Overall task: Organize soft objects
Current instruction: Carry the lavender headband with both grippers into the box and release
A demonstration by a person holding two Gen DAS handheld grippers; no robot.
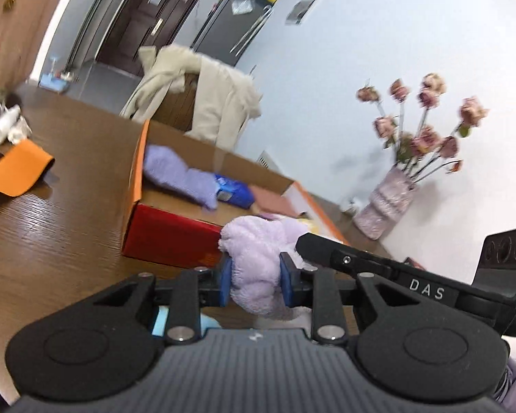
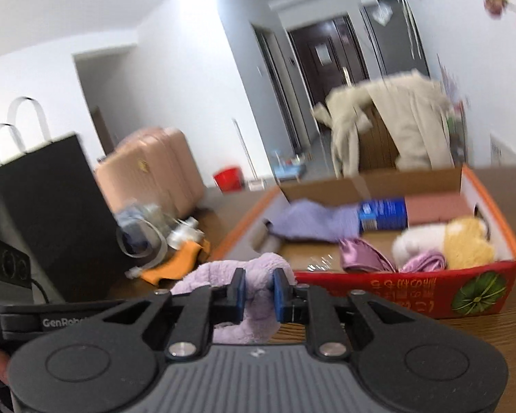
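Lilac plush towel [image 1: 258,268] pinched at both ends by L tool [image 1: 256,284] & R tool [image 2: 259,294], blue pads squeezed tight into fabric, held above wooden surface [image 1: 51,227], just in front of red box [image 2: 464,289] w/ soft items.

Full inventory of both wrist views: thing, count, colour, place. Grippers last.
Fluffy cloth: 1, lilac, pinched by both grippers before the box.
Box: 1, red front, orange rims, open, on table.
Towel: 1, lavender, in box, rear.
Packet: 1, blue, in box beside towel.
Satin cloth: 1, mauve, in box, front.
Plush: 1, yellow and white, box's right end.
Orange cloth: 1, on table.
Vase of flowers: 1, pink, by wall.
Bag: 1, black, on table.
Suitcase: 1, pink, behind table.
Coat: 1, beige, over chair.
Left gripper: shut on cloth.
Right gripper: shut on cloth.
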